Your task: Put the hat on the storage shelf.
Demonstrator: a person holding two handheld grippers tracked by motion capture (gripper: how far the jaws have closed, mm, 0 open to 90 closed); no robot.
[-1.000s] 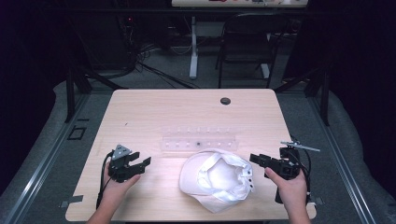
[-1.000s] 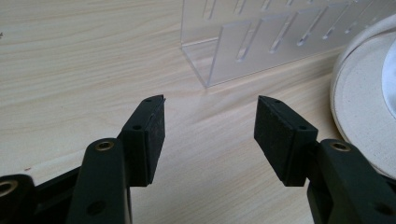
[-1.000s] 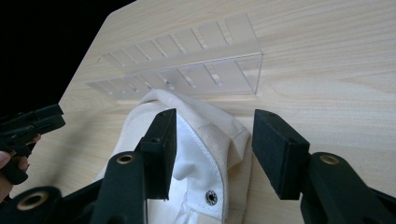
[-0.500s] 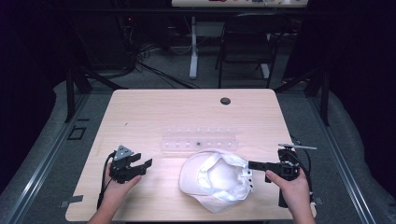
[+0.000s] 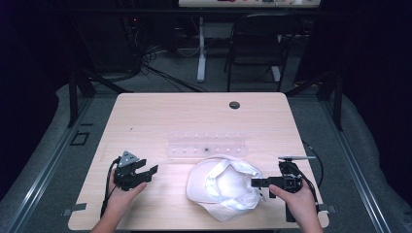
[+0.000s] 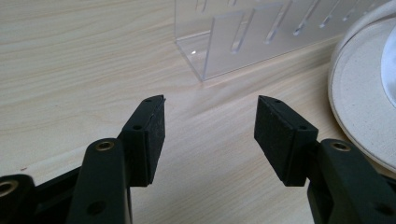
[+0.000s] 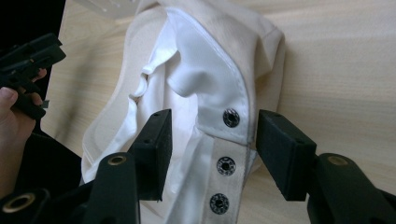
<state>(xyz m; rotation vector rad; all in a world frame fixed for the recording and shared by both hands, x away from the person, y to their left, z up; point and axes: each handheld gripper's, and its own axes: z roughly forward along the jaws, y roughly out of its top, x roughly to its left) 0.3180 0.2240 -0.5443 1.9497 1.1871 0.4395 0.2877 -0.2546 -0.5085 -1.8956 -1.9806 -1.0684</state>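
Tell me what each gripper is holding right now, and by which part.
Nothing is held. The right gripper has just been opening; its jaws straddle the white cap's snap strap without pressing it. The left gripper is open over bare table.

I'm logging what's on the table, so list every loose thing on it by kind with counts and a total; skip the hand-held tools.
White cap: 1
Clear plastic rack: 1
Total: 2
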